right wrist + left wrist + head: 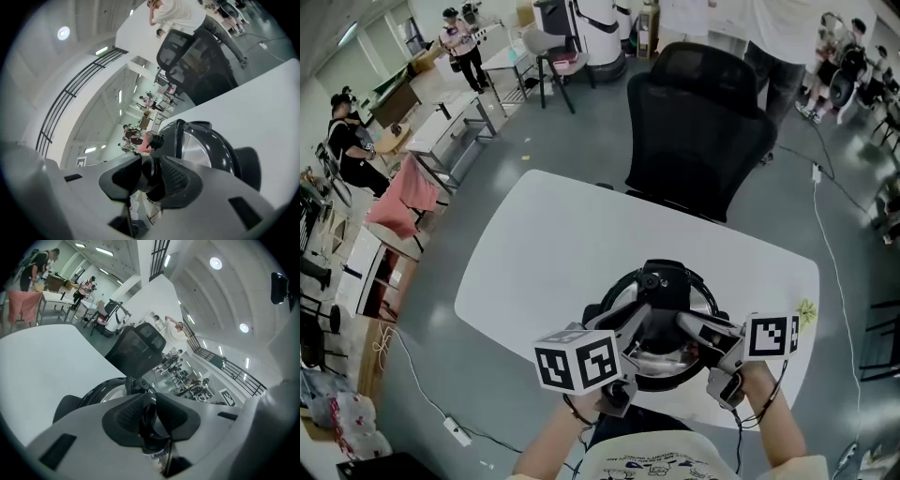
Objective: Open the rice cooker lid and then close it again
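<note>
White table (544, 244) holds the rice cooker (666, 373); left gripper (151, 423) and right gripper (149, 176) both clamp its raised lid (206, 150) by the edge, likely to steer it.

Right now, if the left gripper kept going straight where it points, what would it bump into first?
The left gripper has a dark curved part of the rice cooker between its jaws, so it would push on that first. The raised lid stands just behind, though depth is unclear.

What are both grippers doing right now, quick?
Left gripper: closed on the black rounded rim of the rice cooker.
Right gripper: that rim sits between its fingers; gripping cannot be told.
</note>
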Tool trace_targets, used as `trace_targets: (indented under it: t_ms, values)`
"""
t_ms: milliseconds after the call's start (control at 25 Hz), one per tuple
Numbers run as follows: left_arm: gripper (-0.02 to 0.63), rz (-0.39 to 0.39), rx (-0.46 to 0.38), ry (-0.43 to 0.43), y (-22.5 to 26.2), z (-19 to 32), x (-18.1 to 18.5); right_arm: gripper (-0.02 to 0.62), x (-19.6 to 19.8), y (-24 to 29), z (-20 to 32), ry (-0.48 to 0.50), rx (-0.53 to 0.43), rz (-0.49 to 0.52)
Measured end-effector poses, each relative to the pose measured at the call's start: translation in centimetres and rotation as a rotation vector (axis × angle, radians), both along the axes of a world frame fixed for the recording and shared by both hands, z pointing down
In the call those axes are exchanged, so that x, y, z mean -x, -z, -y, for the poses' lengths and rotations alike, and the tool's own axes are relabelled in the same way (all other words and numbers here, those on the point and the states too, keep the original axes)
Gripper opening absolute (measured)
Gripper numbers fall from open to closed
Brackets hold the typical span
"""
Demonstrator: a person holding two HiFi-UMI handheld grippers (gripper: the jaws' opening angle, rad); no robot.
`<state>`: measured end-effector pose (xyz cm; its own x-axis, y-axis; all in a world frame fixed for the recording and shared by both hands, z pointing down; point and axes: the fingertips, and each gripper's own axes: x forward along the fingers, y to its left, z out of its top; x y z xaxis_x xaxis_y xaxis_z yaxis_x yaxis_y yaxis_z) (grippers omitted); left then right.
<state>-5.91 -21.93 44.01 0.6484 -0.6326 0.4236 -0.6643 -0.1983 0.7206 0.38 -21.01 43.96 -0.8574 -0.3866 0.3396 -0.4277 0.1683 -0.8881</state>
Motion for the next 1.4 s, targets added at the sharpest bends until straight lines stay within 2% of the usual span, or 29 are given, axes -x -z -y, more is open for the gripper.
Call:
trace_targets:
  t_ms: [80, 120, 200, 320, 440, 560, 640, 760, 1040, 1240, 1400]
  values:
    - [0.102, -0.013, -0.018, 0.003, 0.5, 0.1, 0.1, 0.160, -1.7, -1.2, -0.1, -0.029, -0.023, -0.166]
    - [0.116, -0.023, -0.031, 0.014, 0.9, 0.2, 0.3, 0.187, -1.7, -1.0, 0.0, -0.034, -0.055, -0.183]
    - [0.135, -0.029, -0.064, 0.042, 2.0, 0.4, 1.1, 0.193, -1.5, 0.2, 0.4, -0.052, -0.135, -0.172]
    - [0.140, 0.010, -0.130, 0.076, 3.7, 0.5, 2.3, 0.193, -2.8, 1.8, 1.1, -0.128, -0.256, -0.246]
    - [0.140, 0.095, -0.214, 0.127, 5.5, 0.3, 3.4, 0.184, -4.1, 3.9, 1.8, -0.227, -0.419, -0.354]
    - [0.130, 0.231, -0.316, 0.178, 7.3, -0.1, 4.2, 0.145, -5.3, 6.3, 2.0, -0.323, -0.573, -0.448]
    - [0.111, 0.317, -0.386, 0.199, 8.7, -0.4, 4.6, 0.125, -5.7, 7.9, 1.8, -0.370, -0.648, -0.493]
    - [0.081, 0.403, -0.474, 0.238, 10.7, -0.8, 5.2, 0.112, -5.8, 10.1, 1.4, -0.413, -0.742, -0.545]
    - [0.039, 0.519, -0.612, 0.326, 14.0, -3.0, 5.8, 0.075, -6.0, 13.5, -0.9, -0.476, -0.922, -0.652]
    - [0.015, 0.544, -0.667, 0.357, 15.1, -4.1, 5.3, 0.015, -7.2, 15.1, -1.9, -0.571, -1.004, -0.710]
    - [0.014, 0.533, -0.690, 0.377, 15.6, -5.2, 5.0, 0.014, -7.4, 15.5, -2.8, -0.594, -1.008, -0.703]
